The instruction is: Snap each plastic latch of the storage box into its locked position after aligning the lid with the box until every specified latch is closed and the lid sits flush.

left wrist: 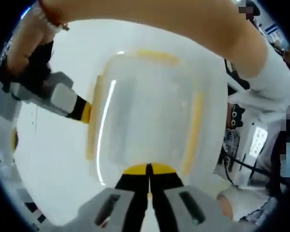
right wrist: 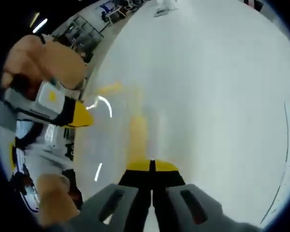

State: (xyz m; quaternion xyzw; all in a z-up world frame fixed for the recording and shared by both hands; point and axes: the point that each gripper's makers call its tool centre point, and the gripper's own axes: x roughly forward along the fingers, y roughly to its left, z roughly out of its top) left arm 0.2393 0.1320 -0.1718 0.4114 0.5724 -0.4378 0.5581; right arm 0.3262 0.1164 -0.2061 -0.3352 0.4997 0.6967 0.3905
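Forearm (left wrist: 183, 24) arches over the storage box (left wrist: 150, 116) on the white table (left wrist: 53, 145); both grippers' fingers pressed together, empty

Storage box (left wrist: 150, 111) on table (left wrist: 53, 145), hand-held grippers flanking.

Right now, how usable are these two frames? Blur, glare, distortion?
Left gripper view: soft focus, box lid legible, a glare streak down its left side, fisheye bending the person's arm along the top. Right gripper view: heavier motion blur, box smeared into yellow streaks, white table washed out; own right gripper stays fairly sharp.
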